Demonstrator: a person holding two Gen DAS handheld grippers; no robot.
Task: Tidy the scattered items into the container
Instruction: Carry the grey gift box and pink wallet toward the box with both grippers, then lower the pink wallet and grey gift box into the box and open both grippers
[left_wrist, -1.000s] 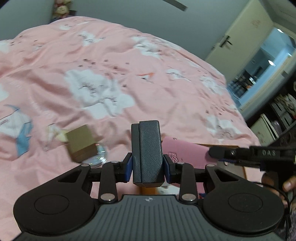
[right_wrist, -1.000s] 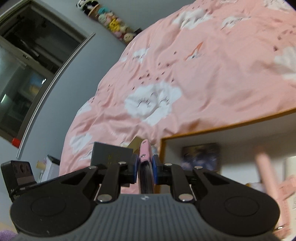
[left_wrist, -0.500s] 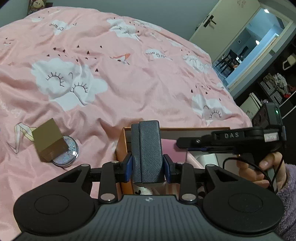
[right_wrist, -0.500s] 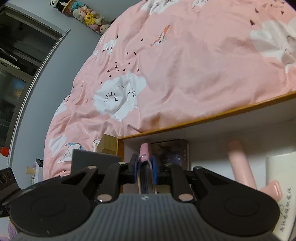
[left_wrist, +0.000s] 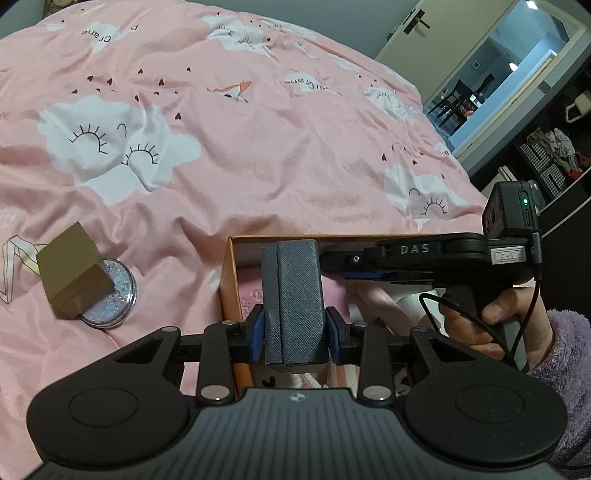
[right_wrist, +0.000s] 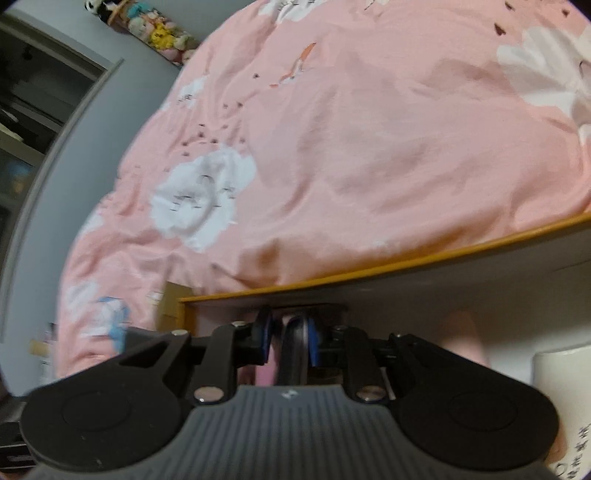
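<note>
Box (left_wrist: 231, 258) holds pink items; grey case (left_wrist: 293, 295) hovers above.

we note the box (left_wrist: 226, 280) sitting on the bed cover (left_wrist: 258, 155), at its near edge. left of the box, apart from it, the small carton (left_wrist: 72, 269) rests tilted on the round tin (left_wrist: 114, 295), overlapping the tin's left part. the case (left_wrist: 293, 299) stands between the pads of the left gripper (left_wrist: 294, 334), over the box's left end. the right gripper (left_wrist: 369, 271) reaches in from the right, over the box interior, just beside the case. inside the box lie a flat pouch (left_wrist: 255, 295) and a tube (right_wrist: 465, 336) (other contents hidden). the doorway (left_wrist: 491, 81) lies beyond the bed, to the right.
</note>
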